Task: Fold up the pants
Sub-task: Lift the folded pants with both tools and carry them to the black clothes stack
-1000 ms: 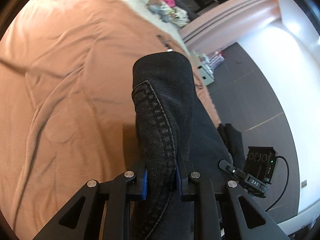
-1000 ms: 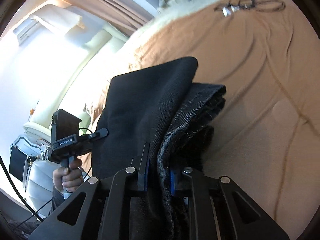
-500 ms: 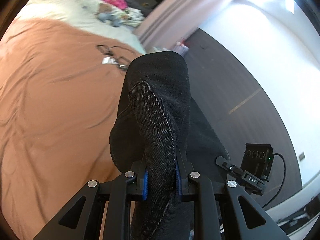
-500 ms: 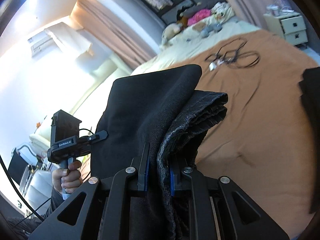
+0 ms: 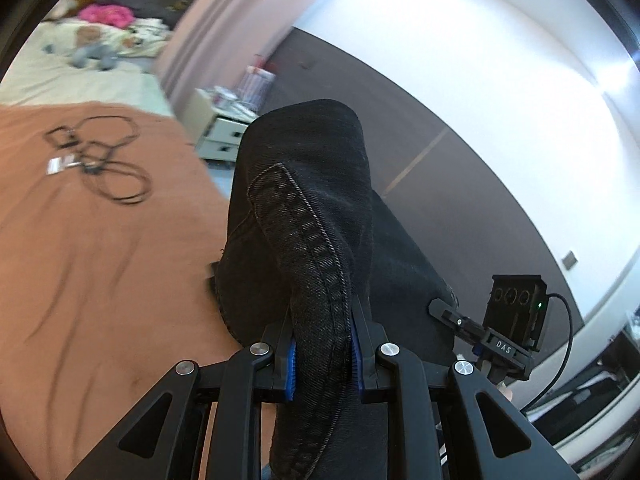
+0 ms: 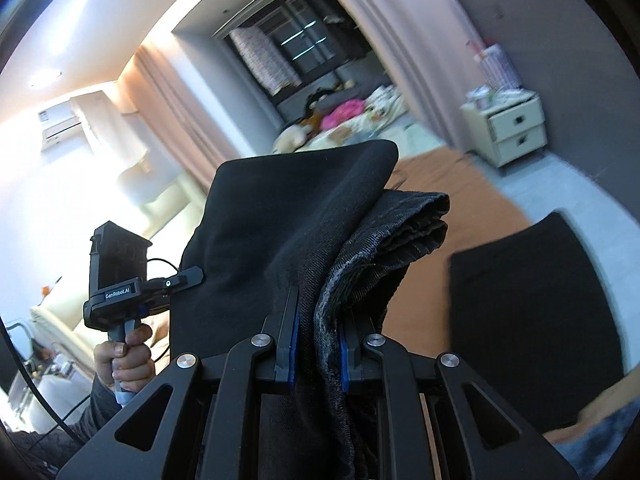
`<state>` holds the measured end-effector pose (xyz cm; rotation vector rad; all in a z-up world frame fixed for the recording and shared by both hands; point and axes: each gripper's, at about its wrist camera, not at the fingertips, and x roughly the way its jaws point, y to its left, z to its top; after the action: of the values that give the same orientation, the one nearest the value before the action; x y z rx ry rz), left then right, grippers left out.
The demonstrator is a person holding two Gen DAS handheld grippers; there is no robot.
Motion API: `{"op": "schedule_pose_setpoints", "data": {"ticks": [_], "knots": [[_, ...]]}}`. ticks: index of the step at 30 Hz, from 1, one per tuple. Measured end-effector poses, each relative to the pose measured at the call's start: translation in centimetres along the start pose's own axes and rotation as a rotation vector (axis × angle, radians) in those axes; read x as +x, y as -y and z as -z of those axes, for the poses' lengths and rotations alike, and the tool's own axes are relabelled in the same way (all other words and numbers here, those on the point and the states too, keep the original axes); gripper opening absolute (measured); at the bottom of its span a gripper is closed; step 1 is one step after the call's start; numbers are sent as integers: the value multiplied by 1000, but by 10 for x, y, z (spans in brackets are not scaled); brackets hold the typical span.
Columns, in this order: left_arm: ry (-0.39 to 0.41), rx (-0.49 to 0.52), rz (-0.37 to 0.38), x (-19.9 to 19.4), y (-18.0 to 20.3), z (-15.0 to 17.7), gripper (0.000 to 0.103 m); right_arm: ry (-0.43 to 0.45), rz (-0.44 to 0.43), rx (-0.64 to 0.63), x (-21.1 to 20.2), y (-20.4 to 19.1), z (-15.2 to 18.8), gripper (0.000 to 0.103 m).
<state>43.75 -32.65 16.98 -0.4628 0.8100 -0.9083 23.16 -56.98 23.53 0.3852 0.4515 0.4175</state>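
**Black pants held up by both grippers above the bed**

Left gripper [image 5: 323, 354]: jaws narrow, blue pads pressed on a thick stitched seam fold of the black pants [image 5: 308, 216]. The cloth rises in a rounded hump ahead of the fingers and hangs below them.

Right gripper [image 6: 316, 354]: jaws narrow, clamped on several bunched layers of the same pants [image 6: 288, 232], with a frayed grey hem edge standing beside the right pad. The cloth spreads leftward toward the other gripper, whose handle is held in the person's left hand [image 6: 122, 364].

In the left view, the right gripper's body with a green light shows past the cloth at lower right.

Second dark garment [image 6: 528, 312]: lies flat on the bed to the right of the held pants, blurred.

Bed cover [image 5: 100, 260]: orange-brown, creased, below and left of the pants.

Black cable [image 5: 106, 160]: looped on the cover, well apart from the pants, a small pale item beside it.

Nightstand [image 6: 516, 128]: cream, two drawers, against the grey wall beyond the bed.

Soft toys and a pink item [image 6: 344, 114]: piled at the far end, near the curtains [image 6: 404, 52].
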Motion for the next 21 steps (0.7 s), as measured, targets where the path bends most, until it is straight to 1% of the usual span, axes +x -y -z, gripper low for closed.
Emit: {"op": "schedule_pose_setpoints", "data": {"ticks": [2, 4, 6, 7, 9, 10, 11, 12, 14, 16, 17, 18, 19, 20, 21], "knots": [[-15, 14, 32, 25, 13, -9, 21, 19, 43, 3, -13, 5, -9, 12], [-37, 26, 71, 53, 29, -17, 21, 37, 86, 6, -35, 13, -15, 12], [-57, 31, 118, 83, 40, -26, 21, 54, 128, 6, -42, 6, -20, 12], [-61, 28, 132, 93, 44, -27, 21, 62, 147, 10, -50, 11, -23, 12], [-70, 5, 174, 119, 40, -28, 21, 69, 183, 21, -43, 4, -28, 12], [-75, -7, 185, 130, 36, -27, 21, 64, 202, 27, -44, 9, -29, 12], [-82, -23, 194, 143, 29, -26, 21, 55, 218, 30, -43, 2, -23, 12], [-94, -39, 200, 158, 18, -22, 21, 40, 231, 35, -37, 7, -20, 12], [-120, -64, 188, 183, 1, -12, 21, 9, 257, 43, -20, 4, -15, 12], [-146, -104, 159, 211, -26, 2, 22, -37, 288, 51, 0, 16, 3, 12], [-174, -133, 130, 227, -47, 11, 22, -63, 296, 76, 17, 28, 14, 13], [-200, -152, 99, 242, -59, 18, 23, -109, 309, 127, 39, 46, 30, 13], [-228, -165, 60, 252, -72, 26, 23, -148, 325, 160, 51, 57, 41, 17], [-259, -179, 14, 261, -88, 35, 23, -197, 361, 199, 69, 69, 58, 20], [-270, -192, 6, 264, -98, 40, 28, -234, 414, 223, 82, 78, 73, 22]]}}
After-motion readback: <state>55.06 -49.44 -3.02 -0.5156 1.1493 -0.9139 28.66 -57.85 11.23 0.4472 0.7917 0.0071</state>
